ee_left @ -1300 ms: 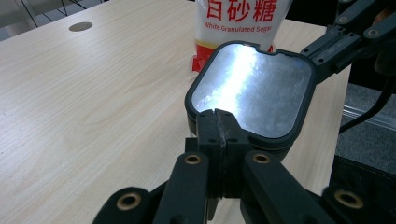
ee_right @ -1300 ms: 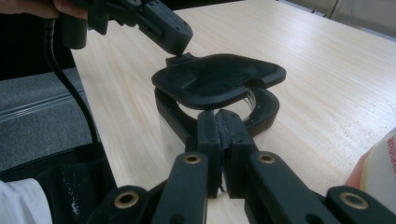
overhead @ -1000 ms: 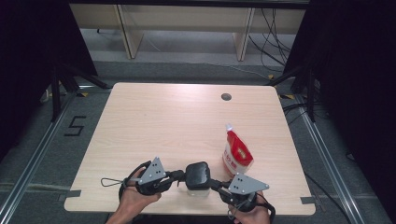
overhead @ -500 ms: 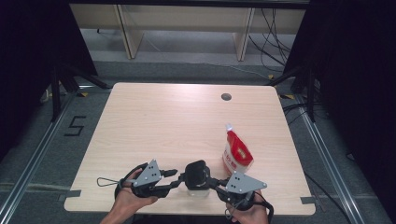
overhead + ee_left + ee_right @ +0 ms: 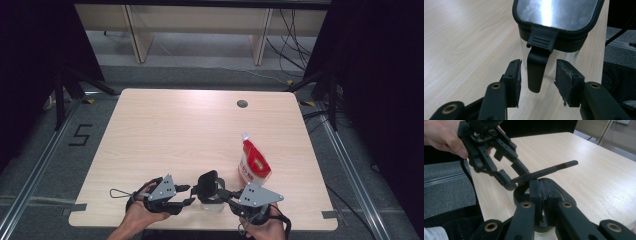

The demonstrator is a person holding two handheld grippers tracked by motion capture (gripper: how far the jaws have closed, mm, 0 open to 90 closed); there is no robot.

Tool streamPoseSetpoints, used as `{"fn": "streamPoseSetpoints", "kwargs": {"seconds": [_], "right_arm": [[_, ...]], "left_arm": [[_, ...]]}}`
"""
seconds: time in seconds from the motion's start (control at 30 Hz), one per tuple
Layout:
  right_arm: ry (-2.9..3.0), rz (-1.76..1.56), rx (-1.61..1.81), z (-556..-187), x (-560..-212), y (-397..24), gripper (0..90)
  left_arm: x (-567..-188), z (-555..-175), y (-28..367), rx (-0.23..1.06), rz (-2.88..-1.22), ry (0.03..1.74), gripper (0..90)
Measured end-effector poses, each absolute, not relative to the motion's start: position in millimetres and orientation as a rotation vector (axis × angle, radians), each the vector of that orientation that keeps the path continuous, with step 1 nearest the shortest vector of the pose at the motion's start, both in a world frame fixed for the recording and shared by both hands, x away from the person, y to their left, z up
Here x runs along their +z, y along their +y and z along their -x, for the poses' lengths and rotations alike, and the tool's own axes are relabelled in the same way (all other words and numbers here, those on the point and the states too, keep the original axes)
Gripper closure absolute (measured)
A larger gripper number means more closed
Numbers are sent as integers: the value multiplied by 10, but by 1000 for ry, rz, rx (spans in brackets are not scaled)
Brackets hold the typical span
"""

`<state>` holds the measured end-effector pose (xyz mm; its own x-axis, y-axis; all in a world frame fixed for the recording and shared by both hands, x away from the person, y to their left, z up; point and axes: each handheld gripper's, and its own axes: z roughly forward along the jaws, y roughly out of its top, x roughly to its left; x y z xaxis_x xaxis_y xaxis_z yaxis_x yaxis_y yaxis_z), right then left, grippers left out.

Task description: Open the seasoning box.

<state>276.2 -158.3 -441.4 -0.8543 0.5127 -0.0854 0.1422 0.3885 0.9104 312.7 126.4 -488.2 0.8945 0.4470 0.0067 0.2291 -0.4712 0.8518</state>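
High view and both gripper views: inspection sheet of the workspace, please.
Surface: wooden table, small round hole near far edge.
Job's things: clear jar at near edge, black lid tilted up, latch hanging.
Clutter: red and white pouch standing right of jar.
Grippers: left gripper fingers have just been opening, either side of latch, not touching; right gripper shut on jar's rim.
Cables: loop at left gripper; wires on floor.
Surroundings: shelf legs, dark curtains.
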Motion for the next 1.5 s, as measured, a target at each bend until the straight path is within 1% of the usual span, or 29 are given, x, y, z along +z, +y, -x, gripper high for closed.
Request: {"fn": "streamPoseSetpoints", "kwargs": {"seconds": [0.07, 0.17, 0.33, 0.37, 0.43, 0.47, 0.77, 0.9, 1.03, 1.07, 1.13, 1.5], "right_arm": [[2299, -565, 1454, -2764, -4408, -1576, 879], [2295, -567, 1457, -2767, -4400, -1562, 878], [2306, -553, 1449, -2771, -4381, -1547, 878], [2302, -547, 1447, -2772, -4378, -1531, 878], [2302, -549, 1452, -2768, -4374, -1522, 877], [2305, -543, 1445, -2770, -4363, -1513, 877], [2299, -512, 1445, -2781, -4315, -1441, 875], [2300, -499, 1448, -2778, -4288, -1389, 875], [2303, -491, 1452, -2774, -4268, -1342, 875], [2290, -454, 1440, -2789, -4259, -1331, 875], [2302, -486, 1447, -2769, -4246, -1279, 874], [2322, -440, 1442, -2785, -4212, -1144, 873]], "left_arm": [[-4903, -3134, 1265, 280, -2085, 485, 569], [-4942, -3147, 1255, 242, -2071, 485, 595], [-4977, -3179, 1264, 241, -2080, 488, 637], [-4989, -3192, 1273, 216, -2062, 497, 679], [-4994, -3190, 1274, 210, -2062, 500, 696], [-4995, -3192, 1277, 213, -2068, 497, 726], [-4976, -3163, 1252, 260, -2084, 517, 736], [-4961, -3146, 1233, 250, -2088, 546, 736], [-4951, -3150, 1239, 267, -2103, 531, 736], [-4951, -3146, 1237, 266, -2102, 536, 736], [-4953, -3136, 1230, 264, -2098, 548, 736], [-4954, -3124, 1215, 254, -2081, 570, 736]]}}
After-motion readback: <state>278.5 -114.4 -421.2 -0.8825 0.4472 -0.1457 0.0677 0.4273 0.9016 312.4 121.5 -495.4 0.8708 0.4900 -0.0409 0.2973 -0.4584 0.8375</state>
